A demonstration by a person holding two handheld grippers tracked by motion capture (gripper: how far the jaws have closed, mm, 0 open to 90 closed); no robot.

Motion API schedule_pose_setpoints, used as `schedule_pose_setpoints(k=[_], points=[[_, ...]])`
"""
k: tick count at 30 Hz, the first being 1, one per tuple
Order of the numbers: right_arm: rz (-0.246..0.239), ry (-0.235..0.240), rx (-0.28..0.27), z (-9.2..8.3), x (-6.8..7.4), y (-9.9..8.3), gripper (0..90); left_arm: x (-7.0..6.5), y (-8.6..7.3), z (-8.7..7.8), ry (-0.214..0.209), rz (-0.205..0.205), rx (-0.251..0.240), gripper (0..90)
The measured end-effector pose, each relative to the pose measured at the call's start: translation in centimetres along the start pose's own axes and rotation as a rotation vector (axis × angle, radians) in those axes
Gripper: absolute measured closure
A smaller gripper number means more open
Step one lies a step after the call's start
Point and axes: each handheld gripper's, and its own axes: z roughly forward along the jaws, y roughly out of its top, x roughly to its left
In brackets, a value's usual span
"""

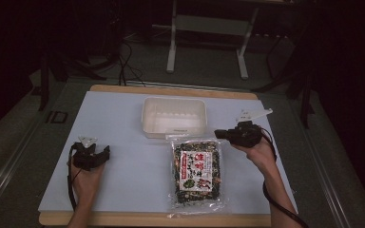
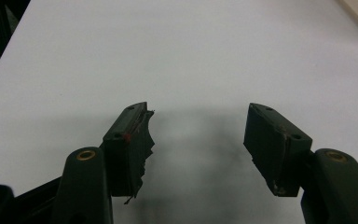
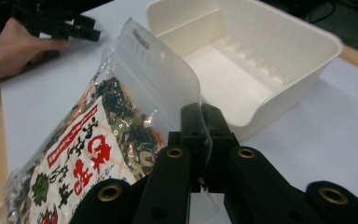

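Packet [image 1: 197, 175]: clear plastic pouch of dark green and black dried flakes, with a white label printed in red and black characters and a red band. It lies flat on the counter [image 1: 123, 123], near the front edge, right of centre, its clear sealed top strip pointing toward the tub. In the right gripper view the packet [image 3: 98, 140] has its top strip lifted off the surface and bent upward.

Right gripper [image 1: 222, 134]: held in the person's right hand [image 1: 259, 152], just beside the packet's upper right corner. Its jaws are closed together on the clear top edge of the packet, as the right gripper [image 3: 204, 140] view shows at close range.

Left gripper [image 1: 105, 153]: held in the left hand [image 1: 86, 176], resting well apart from the packet toward the counter's left side. In its own view the left gripper [image 2: 198, 140] has jaws standing wide apart with nothing between them; one pad has torn, ragged lining.

Tub [image 1: 174, 117]: cream plastic, rectangular, with nothing inside, ribbed inner walls, standing just behind the packet; nothing lies between the two.

Counter: pale white-blue sheet over a wooden board whose edge shows at front and back.

Room: dim, with grey floor, loose cables [image 1: 128, 66] and a white metal frame [image 1: 209, 33] behind.
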Motion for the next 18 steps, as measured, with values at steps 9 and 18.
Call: schedule_pose_setpoints(k=[9,18], points=[[0.001,-0.031,-0.032,-1.6,-0.4,0.9,89.7,0.0,0.0,0.0,0.001,0.0,0.0,40.4],[0.003,-0.039,-0.054,-2.6,-0.5,1.4,89.7,0.0,0.0,0.0,0.002,-0.001,0.0,40.4]])
